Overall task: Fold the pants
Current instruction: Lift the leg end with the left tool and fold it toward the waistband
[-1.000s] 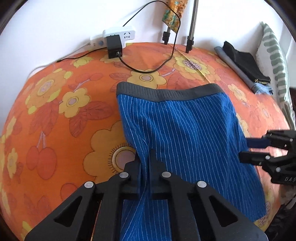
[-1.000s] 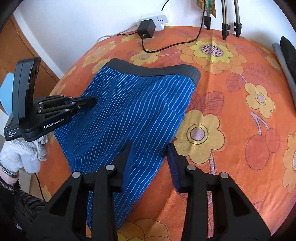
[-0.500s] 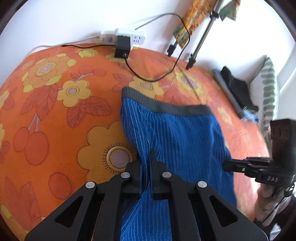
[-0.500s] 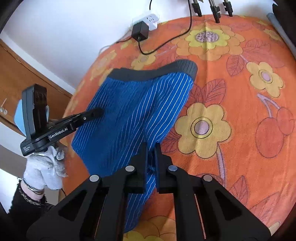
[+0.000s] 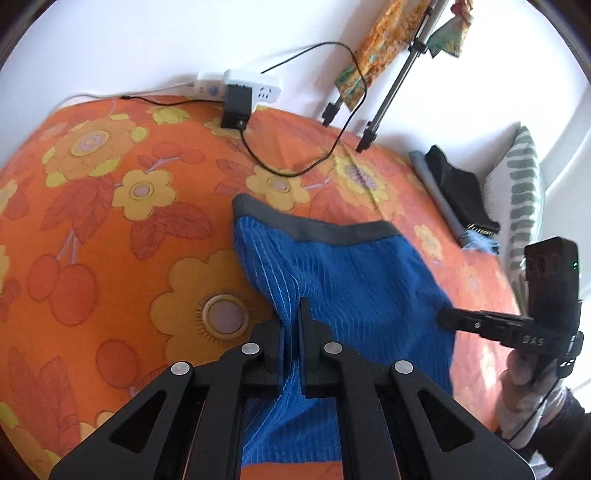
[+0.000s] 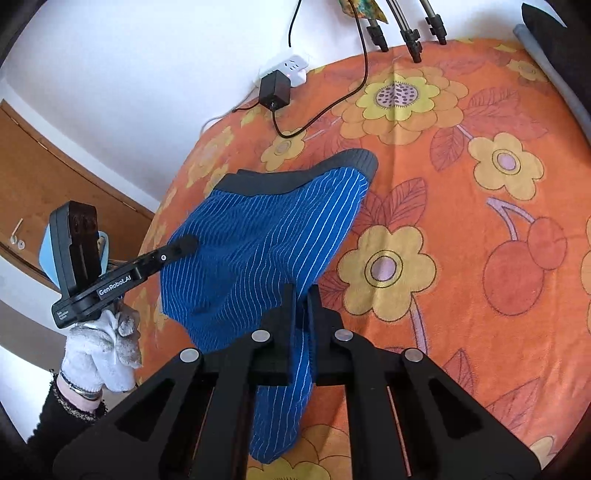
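On the orange flowered bedspread [image 5: 110, 258] the blue pinstriped pants [image 5: 351, 280] lie with their grey waistband [image 5: 314, 229] toward the wall, partly lifted off the cover at the near end. From the left wrist view, the left gripper [image 5: 291, 325] has its jaws clenched on a bunched ridge of the blue cloth along the pants' left edge, the fabric pinched upright between them. From the right wrist view, the right gripper [image 6: 301, 295] has its jaws likewise closed on the right edge of the pants, a strip of cloth hanging down between the fingers. Each view shows the other gripper reaching in from the side; the far edge of the pants looks raised, though blur makes that hard to judge. A white power strip [image 5: 240, 83] with a black adapter [image 5: 234, 109] sits by the wall, a black cable [image 5: 295, 170] looping across the bedspread. Tripod legs [image 6: 410, 33] stand at the far edge, and dark folded clothes [image 5: 458, 192] lie beside a striped pillow [image 5: 524, 192].
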A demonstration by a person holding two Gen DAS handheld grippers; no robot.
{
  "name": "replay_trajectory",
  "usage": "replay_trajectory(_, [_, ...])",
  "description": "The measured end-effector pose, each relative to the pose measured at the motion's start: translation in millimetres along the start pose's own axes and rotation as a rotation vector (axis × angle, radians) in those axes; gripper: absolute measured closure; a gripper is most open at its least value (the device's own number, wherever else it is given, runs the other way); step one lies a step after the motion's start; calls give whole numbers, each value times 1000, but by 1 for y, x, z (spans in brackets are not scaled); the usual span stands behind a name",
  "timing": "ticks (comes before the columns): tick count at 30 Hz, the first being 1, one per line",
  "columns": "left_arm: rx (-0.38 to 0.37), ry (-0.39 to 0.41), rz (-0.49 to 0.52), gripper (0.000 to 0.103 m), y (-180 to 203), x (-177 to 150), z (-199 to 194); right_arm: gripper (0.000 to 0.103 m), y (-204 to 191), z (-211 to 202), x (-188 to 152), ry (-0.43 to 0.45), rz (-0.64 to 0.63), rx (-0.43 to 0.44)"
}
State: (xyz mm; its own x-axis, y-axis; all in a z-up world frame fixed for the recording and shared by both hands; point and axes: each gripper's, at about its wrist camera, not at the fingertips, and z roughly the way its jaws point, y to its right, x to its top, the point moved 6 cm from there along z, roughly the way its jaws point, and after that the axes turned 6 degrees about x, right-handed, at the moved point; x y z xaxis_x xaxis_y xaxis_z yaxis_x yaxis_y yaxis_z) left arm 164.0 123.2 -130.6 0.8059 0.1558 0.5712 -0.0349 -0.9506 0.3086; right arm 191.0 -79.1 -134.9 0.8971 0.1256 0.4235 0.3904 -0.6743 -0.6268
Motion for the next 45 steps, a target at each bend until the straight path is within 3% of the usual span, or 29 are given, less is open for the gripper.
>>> replay_trajectory(4, [-64,54,-63,99,-5,15,-21,97,-5,-14,6,33,-9,19])
replay_trajectory(9, [-107,131,-62,99,9,29,-51,97,-19,-50,25,129,-42,65])
replay_trajectory(15, [-138,190,-58,99,37,17,-88,97,-32,-90,27,208,-87,95])
replay_trajectory(22, [-177,183,-84,99,65,-30,-123,97,-48,-133,-15,213,-144,108])
replay_trajectory(28, [-185,74,-135,99,80,-82,-147,97,-50,-164,-76,169,-68,202])
replay_trajectory(33, [-178,-40,-174,99,76,-98,-125,97,-36,-160,-110,93,23,237])
replay_trajectory(45, [-233,-114,-338,99,40,-54,-21,97,35,-89,-54,-5,122,110])
